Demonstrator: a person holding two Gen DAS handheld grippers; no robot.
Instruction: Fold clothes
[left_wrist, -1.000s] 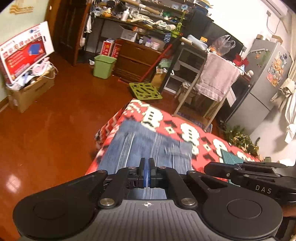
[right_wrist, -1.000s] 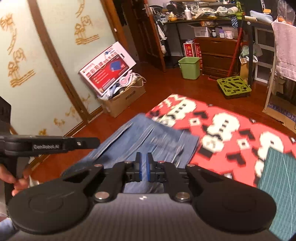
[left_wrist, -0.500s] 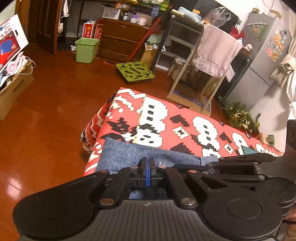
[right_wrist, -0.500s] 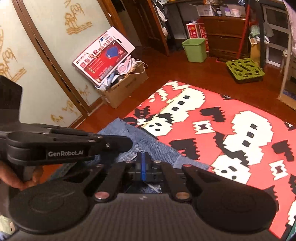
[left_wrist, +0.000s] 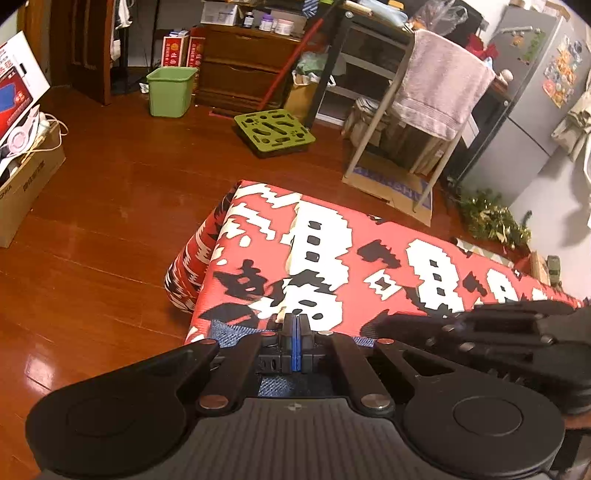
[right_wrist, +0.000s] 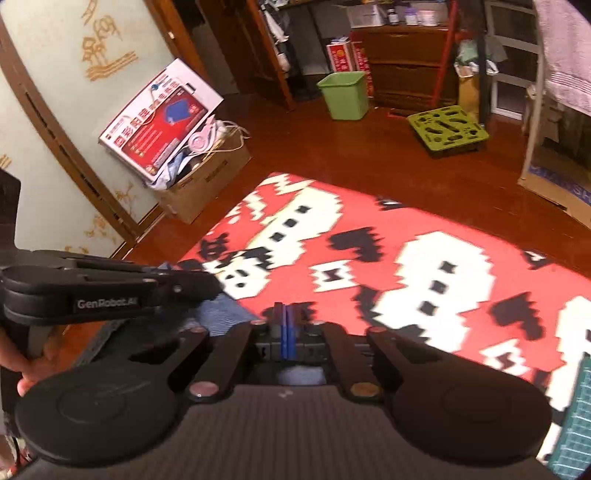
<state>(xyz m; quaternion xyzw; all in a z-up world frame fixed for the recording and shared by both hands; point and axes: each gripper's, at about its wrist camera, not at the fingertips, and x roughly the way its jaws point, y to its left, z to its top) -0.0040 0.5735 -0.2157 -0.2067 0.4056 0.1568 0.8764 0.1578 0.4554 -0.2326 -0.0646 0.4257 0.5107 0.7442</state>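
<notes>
On the red patterned cloth (left_wrist: 369, 236), both pressed-together grippers apparently pinch denim (left_wrist: 229, 330) above wood floor (left_wrist: 110, 206).

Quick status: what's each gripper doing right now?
Left gripper: closed on the blue denim garment.
Right gripper: closed; whether it holds the denim cannot be told.

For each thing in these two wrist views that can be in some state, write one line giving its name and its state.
left gripper: shut on the blue garment
right gripper: shut, grip on cloth hidden
blue garment: lying at the near edge of the patterned cover, mostly hidden
patterned cover: spread flat, draping over the corner
green bin: upright
pink towel: hung over a rack
cardboard box: open, stuffed full
</notes>
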